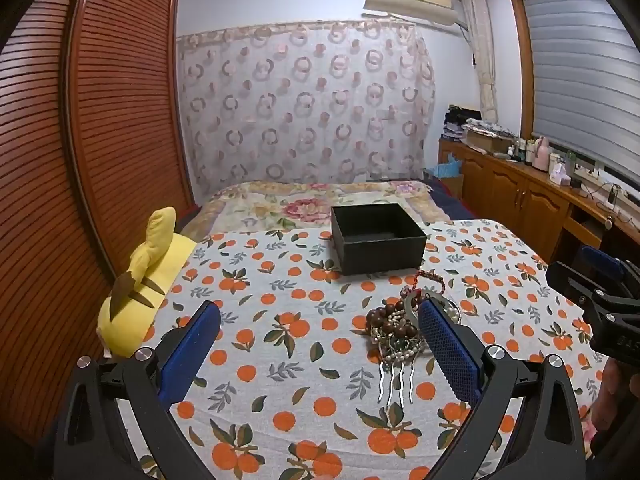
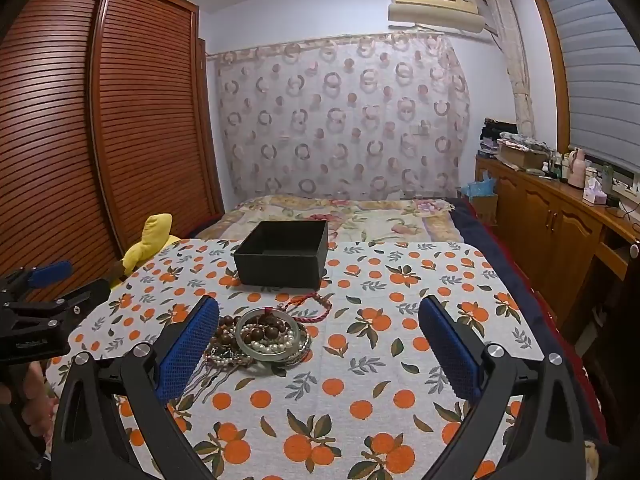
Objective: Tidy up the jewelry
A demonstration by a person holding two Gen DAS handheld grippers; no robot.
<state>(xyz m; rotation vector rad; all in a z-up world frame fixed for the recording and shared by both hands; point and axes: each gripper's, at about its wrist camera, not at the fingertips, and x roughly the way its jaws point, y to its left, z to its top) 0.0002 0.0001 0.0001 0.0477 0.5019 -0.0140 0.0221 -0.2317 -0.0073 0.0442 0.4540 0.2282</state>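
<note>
The jewelry pile (image 2: 262,338) sits mid-cloth just before the black box (image 2: 282,254), bare orange-print cloth (image 2: 384,360) stretching rightward, while left gripper (image 1: 320,332) and right gripper (image 2: 320,330) hover spread wide, empty.

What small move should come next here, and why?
Probably ease the right gripper forward and toward the jewelry pile, aiming at the pale bangle on top. Both grippers hang open and empty, the left gripper included, the pile is untouched, and the black box behind it looks empty.
</note>
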